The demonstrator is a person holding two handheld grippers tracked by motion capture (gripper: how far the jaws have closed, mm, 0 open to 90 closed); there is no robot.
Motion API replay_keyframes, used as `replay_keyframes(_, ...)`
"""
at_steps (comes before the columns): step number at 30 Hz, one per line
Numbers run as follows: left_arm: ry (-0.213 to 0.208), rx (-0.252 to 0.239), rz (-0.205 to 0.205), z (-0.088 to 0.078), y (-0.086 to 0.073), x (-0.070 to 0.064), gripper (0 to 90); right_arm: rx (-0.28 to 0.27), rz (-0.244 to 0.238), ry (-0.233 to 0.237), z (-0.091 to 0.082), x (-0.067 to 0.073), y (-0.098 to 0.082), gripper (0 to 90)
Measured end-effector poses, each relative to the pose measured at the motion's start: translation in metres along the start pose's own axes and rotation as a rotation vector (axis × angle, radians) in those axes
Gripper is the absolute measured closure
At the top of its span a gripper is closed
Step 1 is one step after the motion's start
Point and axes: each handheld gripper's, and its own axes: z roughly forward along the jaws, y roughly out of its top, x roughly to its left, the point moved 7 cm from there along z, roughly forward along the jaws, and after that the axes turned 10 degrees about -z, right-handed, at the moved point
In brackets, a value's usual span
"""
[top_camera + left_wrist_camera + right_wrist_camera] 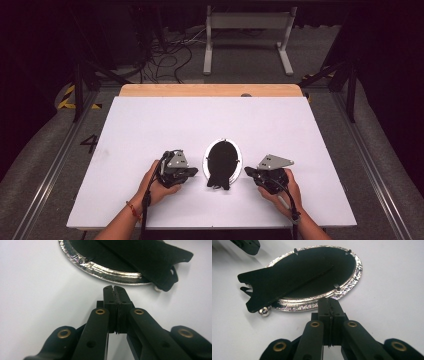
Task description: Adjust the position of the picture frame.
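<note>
An oval silver-rimmed picture frame [222, 160] lies face down on the white tabletop [150, 125], black back up. Its black fold-out stand [274, 287] lies flat across the back and sticks out past the rim near a small silver ball foot [264, 311]. My left gripper [192, 172] rests just left of the frame, jaws shut with nothing between them; in the left gripper view its tips [114, 287] stop short of the silver rim [100, 267]. My right gripper [248, 171] sits just right of the frame, also shut and empty, with its tips [329, 300] at the rim [352, 282].
A wooden strip [210, 90] borders the table's far edge. Beyond it on the floor stand a white metal stand [247, 30] and loose cables [165, 57]. Dark rails run along both sides of the table. The left gripper's tip [247, 245] shows at the right gripper view's top left.
</note>
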Motion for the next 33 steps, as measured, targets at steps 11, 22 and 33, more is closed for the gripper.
replay_keyframes(11, -0.031, 0.025, 0.046, 0.01, 0.001, -0.002, 90.0, -0.03, 0.027, 0.025, -0.019, -0.003, -0.001, 89.2)
replay_keyframes(22, -0.102, 0.05, 0.103, 0.021, 0.007, -0.019, 90.0, 0.036, 0.011, 0.04, -0.008, 0.009, -0.012, 89.6)
replay_keyframes(33, -0.114, 0.047, 0.124, 0.025, 0.008, -0.033, 90.0, 0.06, 0.001, 0.073, 0.007, 0.021, -0.012, 90.0)
